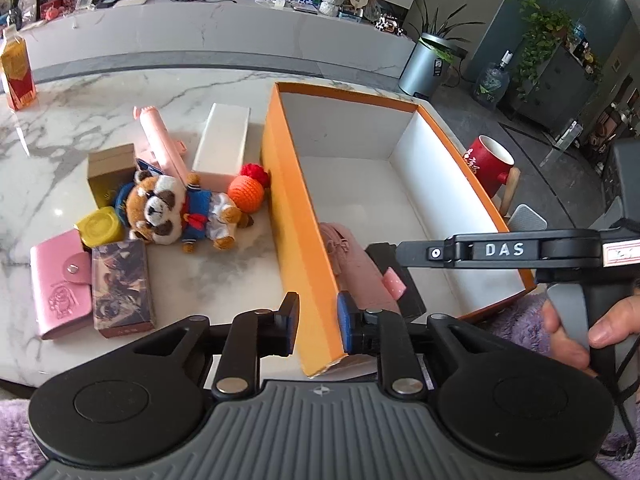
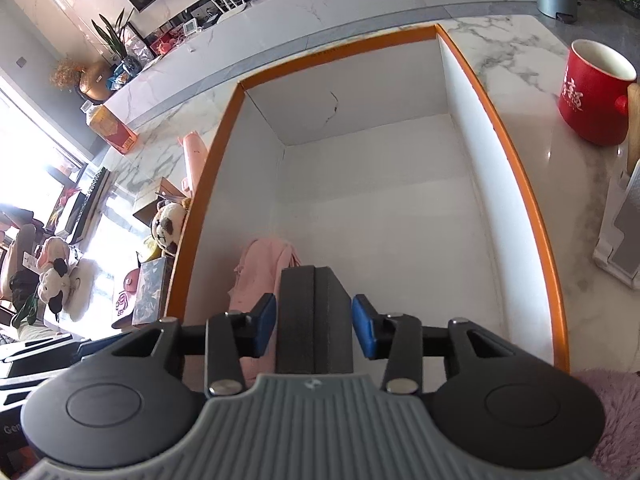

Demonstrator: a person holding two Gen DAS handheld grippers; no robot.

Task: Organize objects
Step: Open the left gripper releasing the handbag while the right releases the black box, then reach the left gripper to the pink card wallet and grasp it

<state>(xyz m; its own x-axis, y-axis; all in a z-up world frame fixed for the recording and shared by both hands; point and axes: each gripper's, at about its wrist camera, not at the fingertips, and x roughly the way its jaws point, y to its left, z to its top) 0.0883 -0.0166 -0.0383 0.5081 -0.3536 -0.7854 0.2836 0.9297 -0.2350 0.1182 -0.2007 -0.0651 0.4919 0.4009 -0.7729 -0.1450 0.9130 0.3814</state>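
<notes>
An orange box [image 1: 288,184] with a white inside stands open on the marble table; it also shows in the right wrist view [image 2: 516,168]. My left gripper [image 1: 318,322] straddles the box's near left wall, its blue pads close to the wall on either side. A pink cloth pouch [image 1: 352,264] lies inside the box at its near left. My right gripper [image 2: 314,326] is over the near end of the box with a black box [image 2: 314,312] between its open fingers; small gaps show on both sides. The pouch [image 2: 260,276] lies just left of it.
Left of the box lie a red-panda plush [image 1: 168,208], an orange knitted ball [image 1: 246,194], a white box [image 1: 224,140], a pink tube [image 1: 160,140], a brown carton [image 1: 110,168], a yellow tin [image 1: 98,226], a pink wallet [image 1: 60,284] and a patterned box [image 1: 122,288]. A red mug [image 2: 592,92] stands right.
</notes>
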